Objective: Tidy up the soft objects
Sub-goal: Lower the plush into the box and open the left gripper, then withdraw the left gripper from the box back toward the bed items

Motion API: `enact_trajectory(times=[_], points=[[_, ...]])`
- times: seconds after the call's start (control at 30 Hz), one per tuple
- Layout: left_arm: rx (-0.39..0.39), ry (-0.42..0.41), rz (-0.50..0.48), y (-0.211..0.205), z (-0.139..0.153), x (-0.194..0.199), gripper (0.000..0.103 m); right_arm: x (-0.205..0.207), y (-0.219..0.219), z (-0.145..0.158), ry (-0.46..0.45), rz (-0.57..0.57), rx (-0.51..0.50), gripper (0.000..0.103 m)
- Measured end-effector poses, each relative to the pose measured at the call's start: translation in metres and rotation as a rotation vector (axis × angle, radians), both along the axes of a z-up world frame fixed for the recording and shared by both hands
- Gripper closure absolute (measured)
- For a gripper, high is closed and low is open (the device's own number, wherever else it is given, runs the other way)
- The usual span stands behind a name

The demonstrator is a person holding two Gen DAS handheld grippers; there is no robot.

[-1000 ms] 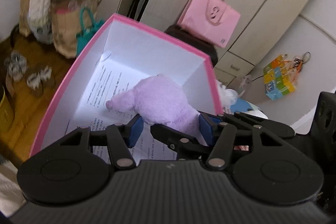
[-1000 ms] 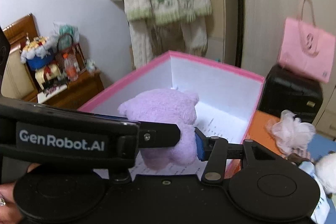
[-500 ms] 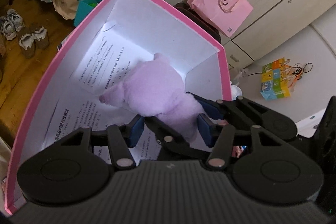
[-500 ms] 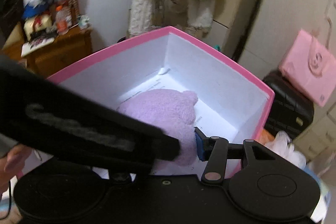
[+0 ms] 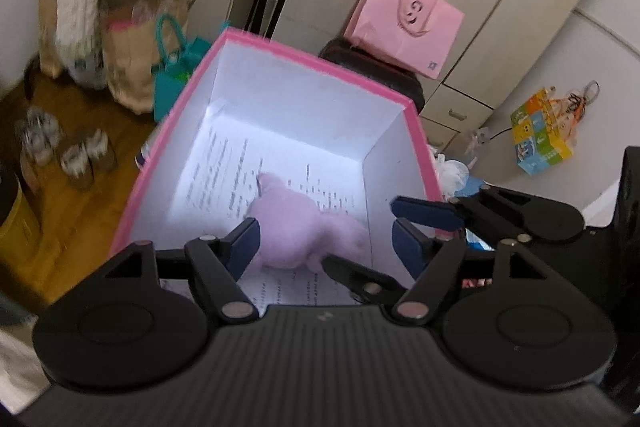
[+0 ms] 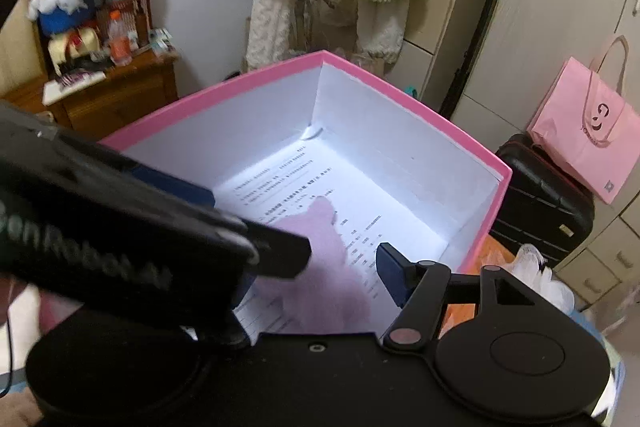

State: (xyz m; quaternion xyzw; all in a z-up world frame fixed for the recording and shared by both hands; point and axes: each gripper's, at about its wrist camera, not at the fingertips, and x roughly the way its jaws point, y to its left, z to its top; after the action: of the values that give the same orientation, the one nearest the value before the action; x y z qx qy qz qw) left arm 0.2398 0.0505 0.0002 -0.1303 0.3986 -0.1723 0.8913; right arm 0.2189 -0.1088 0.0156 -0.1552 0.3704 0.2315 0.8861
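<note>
A purple plush toy (image 5: 300, 231) lies on printed paper sheets on the floor of a pink box (image 5: 316, 57) with white inner walls. It also shows in the right wrist view (image 6: 324, 267), inside the same box (image 6: 404, 95). My left gripper (image 5: 324, 239) is open above the box's near end, with the plush below and between its blue pads. My right gripper (image 6: 304, 263) is open; the other gripper's black body crosses its left side and hides its left finger. Nothing is held.
A pink paper bag (image 5: 404, 39) sits on a black suitcase (image 6: 540, 203) behind the box, by cream cabinets. A white fluffy item (image 6: 536, 271) lies right of the box. Shoes (image 5: 64, 147) and bags stand on the wooden floor at left.
The plush was held over the box between the right gripper's pads. Both grippers have opened wider and drawn back, and the plush now lies on the box floor.
</note>
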Motion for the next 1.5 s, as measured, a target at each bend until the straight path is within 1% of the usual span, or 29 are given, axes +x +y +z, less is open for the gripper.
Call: enact_trajectory(times=[0.17, 0.4, 0.57, 0.77, 1.0, 1.17, 1.2, 1.23, 1.3, 1.43, 1.5], points=[[0.065, -0.089, -0.027, 0.002, 0.026, -0.026, 0.030, -0.024, -0.012, 0.016, -0.028, 0.024, 0.055, 0.033], [0.115, -0.167, -0.128, 0.000, 0.054, -0.074, 0.029, -0.058, -0.031, 0.035, -0.024, 0.017, 0.134, 0.033], [0.135, -0.213, -0.175, 0.001, 0.073, -0.111, 0.026, -0.095, -0.037, 0.056, -0.064, 0.043, 0.136, 0.033], [0.164, -0.269, -0.223, -0.002, 0.088, -0.148, 0.023, -0.143, -0.040, 0.075, -0.114, 0.073, 0.116, 0.033], [0.178, -0.282, -0.308, -0.015, 0.090, -0.181, 0.022, -0.194, -0.050, 0.083, -0.180, 0.077, 0.093, 0.033], [0.201, -0.290, -0.355, -0.028, 0.087, -0.200, 0.020, -0.221, -0.064, 0.083, -0.196, 0.064, 0.099, 0.033], [0.193, -0.289, -0.363, -0.029, 0.085, -0.203, 0.017, -0.225, -0.067, 0.083, -0.198, 0.063, 0.102, 0.033], [0.186, -0.287, -0.372, -0.031, 0.084, -0.206, 0.014, -0.229, -0.070, 0.081, -0.199, 0.064, 0.107, 0.031], [0.182, -0.284, -0.390, -0.036, 0.080, -0.211, 0.014, -0.237, -0.077, 0.075, -0.201, 0.050, 0.120, 0.030], [0.204, -0.287, -0.425, -0.048, 0.069, -0.221, 0.014, -0.252, -0.092, 0.056, -0.191, 0.012, 0.139, 0.030], [0.196, -0.279, -0.445, -0.055, 0.061, -0.223, 0.014, -0.258, -0.100, 0.046, -0.186, -0.004, 0.145, 0.030]])
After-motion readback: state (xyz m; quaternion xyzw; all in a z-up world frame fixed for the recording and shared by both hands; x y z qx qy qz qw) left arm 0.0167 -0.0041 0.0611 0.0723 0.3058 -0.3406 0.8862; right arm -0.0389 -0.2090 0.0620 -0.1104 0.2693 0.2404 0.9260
